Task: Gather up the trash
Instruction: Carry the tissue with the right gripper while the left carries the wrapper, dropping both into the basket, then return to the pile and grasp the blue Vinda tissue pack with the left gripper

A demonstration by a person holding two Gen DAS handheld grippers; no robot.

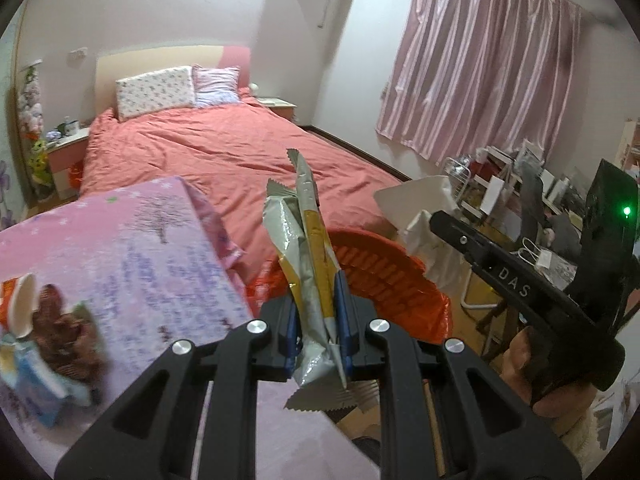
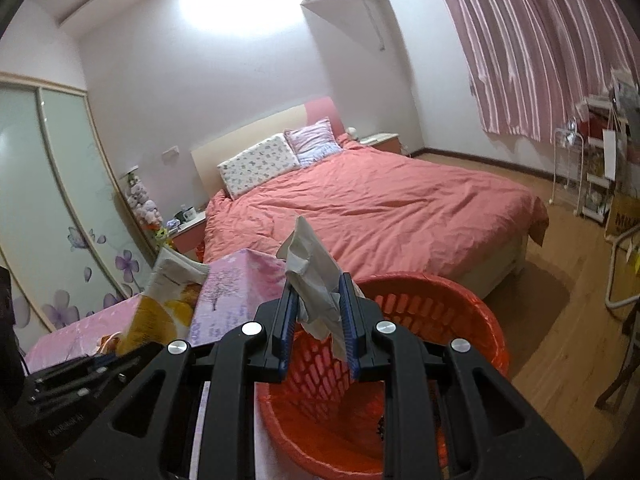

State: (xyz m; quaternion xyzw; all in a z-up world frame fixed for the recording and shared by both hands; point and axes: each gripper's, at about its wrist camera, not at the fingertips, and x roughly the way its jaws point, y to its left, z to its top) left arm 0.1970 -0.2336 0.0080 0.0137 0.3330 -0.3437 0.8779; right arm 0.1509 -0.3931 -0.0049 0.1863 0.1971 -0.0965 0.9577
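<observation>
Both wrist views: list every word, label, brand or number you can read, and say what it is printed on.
"DAS": white letters on the black arm of the right gripper, seen from the left wrist view.
Brown paper bag at the right edge of the right wrist view: dark letters, cut off, not readable.
Left gripper body, right wrist view: faint embossed line, too blurred to read.
Snack wrapper: no legible print.
Crumpled paper: none.
</observation>
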